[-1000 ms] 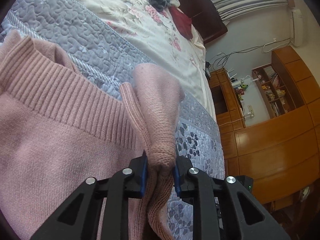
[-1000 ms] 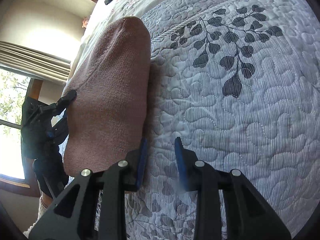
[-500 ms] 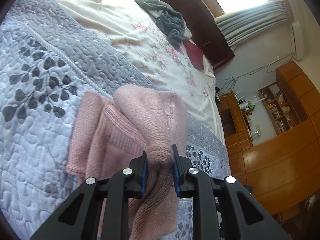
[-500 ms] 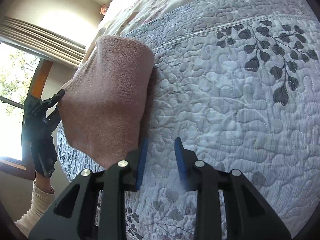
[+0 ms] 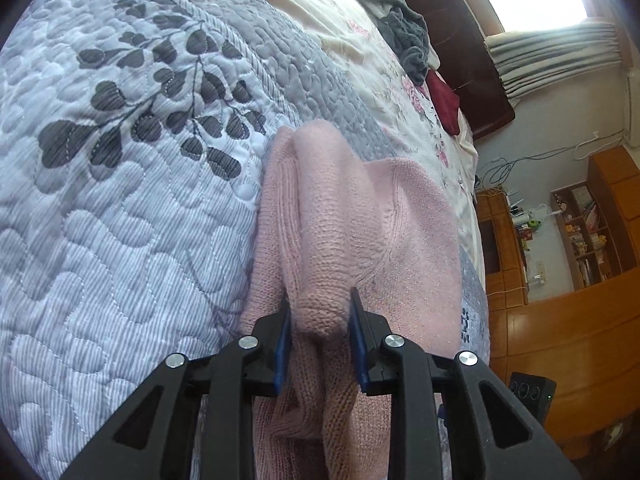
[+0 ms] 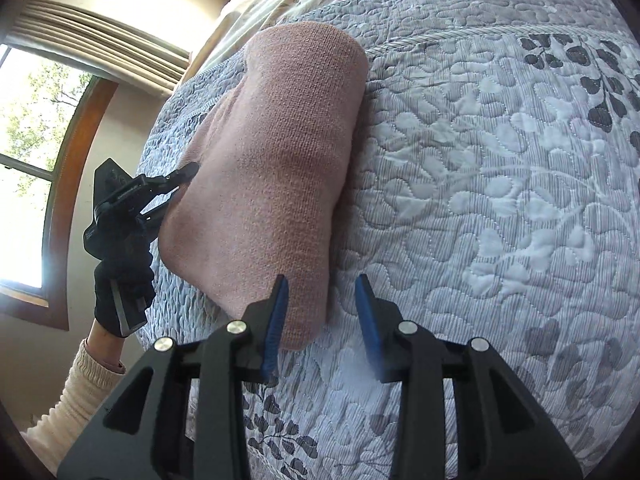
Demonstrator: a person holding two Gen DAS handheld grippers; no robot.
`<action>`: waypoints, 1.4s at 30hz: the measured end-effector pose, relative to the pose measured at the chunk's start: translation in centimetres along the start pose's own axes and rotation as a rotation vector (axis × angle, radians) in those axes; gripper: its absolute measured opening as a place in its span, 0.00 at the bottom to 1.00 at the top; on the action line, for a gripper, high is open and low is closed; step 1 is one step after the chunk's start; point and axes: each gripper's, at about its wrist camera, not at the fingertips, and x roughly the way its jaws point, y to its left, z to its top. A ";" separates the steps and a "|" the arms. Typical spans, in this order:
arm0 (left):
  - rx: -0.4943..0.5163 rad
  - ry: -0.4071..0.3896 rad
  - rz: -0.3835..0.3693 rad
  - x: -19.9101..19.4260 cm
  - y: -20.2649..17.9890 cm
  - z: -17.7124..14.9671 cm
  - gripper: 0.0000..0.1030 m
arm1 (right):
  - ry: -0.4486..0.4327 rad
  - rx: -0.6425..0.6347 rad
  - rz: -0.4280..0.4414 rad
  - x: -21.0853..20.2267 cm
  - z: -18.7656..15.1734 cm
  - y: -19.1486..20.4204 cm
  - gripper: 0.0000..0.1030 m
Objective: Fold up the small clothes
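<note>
Left tongs [image 5: 320, 334] clamped on pink sweater [image 5: 360, 216]

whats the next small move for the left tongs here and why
Probably open the left tongs and let go: they are shut on a bunched fold of the pink sweater, which lies doubled over on the quilt, while the right tongs are open and empty.

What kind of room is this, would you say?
Most likely a home bedroom: a bed with a quilted leaf-print bedspread, a dark wooden headboard, and wooden shelving against the wall.
</note>
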 end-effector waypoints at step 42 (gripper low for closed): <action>0.205 0.001 0.138 -4.1 -4.2 -3.7 0.64 | 0.016 -0.007 0.042 1.1 1.4 1.3 0.49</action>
